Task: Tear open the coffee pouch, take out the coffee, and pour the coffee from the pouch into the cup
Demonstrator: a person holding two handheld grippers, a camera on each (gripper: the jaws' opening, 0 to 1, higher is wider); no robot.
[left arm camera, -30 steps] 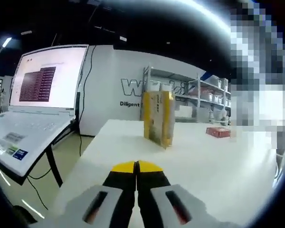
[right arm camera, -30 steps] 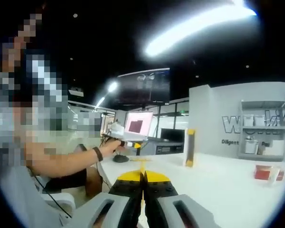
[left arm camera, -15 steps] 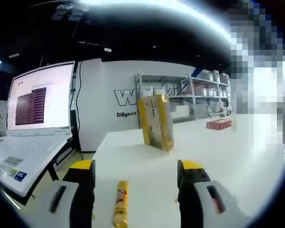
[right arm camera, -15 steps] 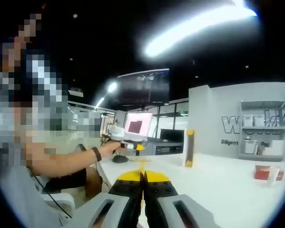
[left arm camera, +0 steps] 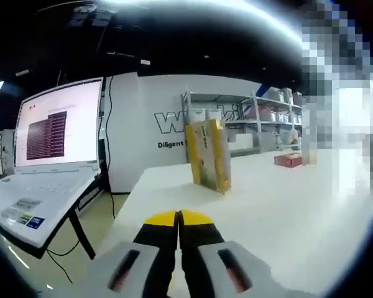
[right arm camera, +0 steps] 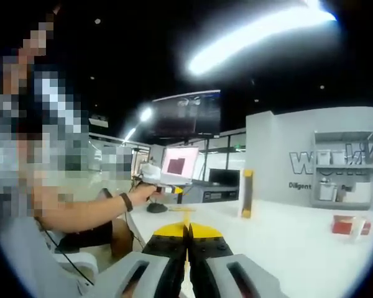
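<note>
Coffee pouch (left arm camera: pixel 207 155) stands upright on the white table (left arm camera: pixel 280 205), towards its far edge, well ahead of my left gripper (left arm camera: pixel 178 218), whose yellow-tipped jaws are pressed together; I cannot tell if anything is pinched between them. In the right gripper view the pouch (right arm camera: pixel 246 194) shows edge-on, near the far edge. My right gripper (right arm camera: pixel 187 232) has its jaws closed on a thin yellow strip (right arm camera: pixel 186 214). A red box (left arm camera: pixel 288 160) sits farther back. An open laptop (left arm camera: pixel 40 161) stands beside the table's left edge.
</note>
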